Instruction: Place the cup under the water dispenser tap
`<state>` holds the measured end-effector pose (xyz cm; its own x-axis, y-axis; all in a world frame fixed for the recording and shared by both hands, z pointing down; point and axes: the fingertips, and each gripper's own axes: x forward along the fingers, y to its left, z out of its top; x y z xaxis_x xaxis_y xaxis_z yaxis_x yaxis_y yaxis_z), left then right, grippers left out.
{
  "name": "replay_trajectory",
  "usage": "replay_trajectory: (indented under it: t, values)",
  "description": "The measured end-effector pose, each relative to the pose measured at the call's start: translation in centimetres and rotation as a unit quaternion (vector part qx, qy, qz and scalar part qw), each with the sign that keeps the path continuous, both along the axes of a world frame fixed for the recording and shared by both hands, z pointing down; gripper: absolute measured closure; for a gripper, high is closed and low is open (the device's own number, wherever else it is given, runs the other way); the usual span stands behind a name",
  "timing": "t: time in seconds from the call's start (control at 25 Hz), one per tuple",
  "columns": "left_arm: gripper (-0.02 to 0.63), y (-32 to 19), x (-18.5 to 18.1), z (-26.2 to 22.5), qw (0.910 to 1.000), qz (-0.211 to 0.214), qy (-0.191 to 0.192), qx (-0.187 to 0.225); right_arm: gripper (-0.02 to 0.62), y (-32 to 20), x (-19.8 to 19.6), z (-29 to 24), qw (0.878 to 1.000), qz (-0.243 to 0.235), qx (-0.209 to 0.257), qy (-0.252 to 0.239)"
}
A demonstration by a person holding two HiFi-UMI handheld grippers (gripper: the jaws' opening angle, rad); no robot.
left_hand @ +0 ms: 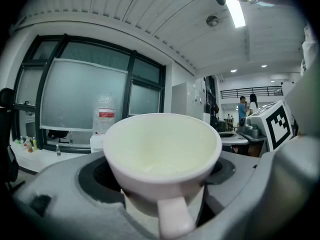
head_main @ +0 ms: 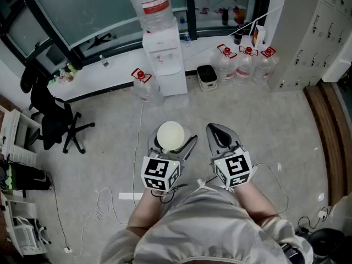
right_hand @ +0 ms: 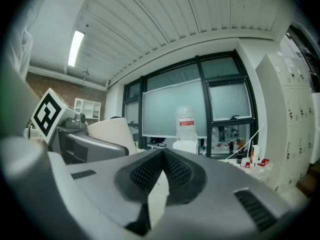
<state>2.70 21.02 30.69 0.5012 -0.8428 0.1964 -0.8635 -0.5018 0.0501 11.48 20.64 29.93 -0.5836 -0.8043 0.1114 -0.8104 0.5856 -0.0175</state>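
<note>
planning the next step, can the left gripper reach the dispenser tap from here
Probably not yet: the left gripper, holding the cup, is well short of the water dispenser, with only floor between.

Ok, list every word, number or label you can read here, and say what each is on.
No text is readable.
Red label on the water bottle: print too blurred to read.
Marker cubes: black-and-white square patterns only, no words.
Small bottles on the window ledge: too small to read.
</note>
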Motion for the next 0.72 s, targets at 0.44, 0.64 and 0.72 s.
replay_trajectory:
  t: [0.44,0.64,0.72]
  values:
    - [0.141,-0.5,2.0,1.0,0.9999,0.008,0.000,-0.010,0.568,-0.5,1.8,0.8,1.000,0.010,-0.008,0.000]
    - [0.141,-1.1,2.5,1.1,0.9999,0.004,0.003,-0.014,0.568,-1.1,3.2,1.4,0.999,0.027,-0.033,-0.018]
    - [0.141,-1.0,2.5,1.3,0.9998,-0.002,0.004,-0.018,0.568,-1.1,3.5,1.7,0.999,0.027,-0.037,-0.016]
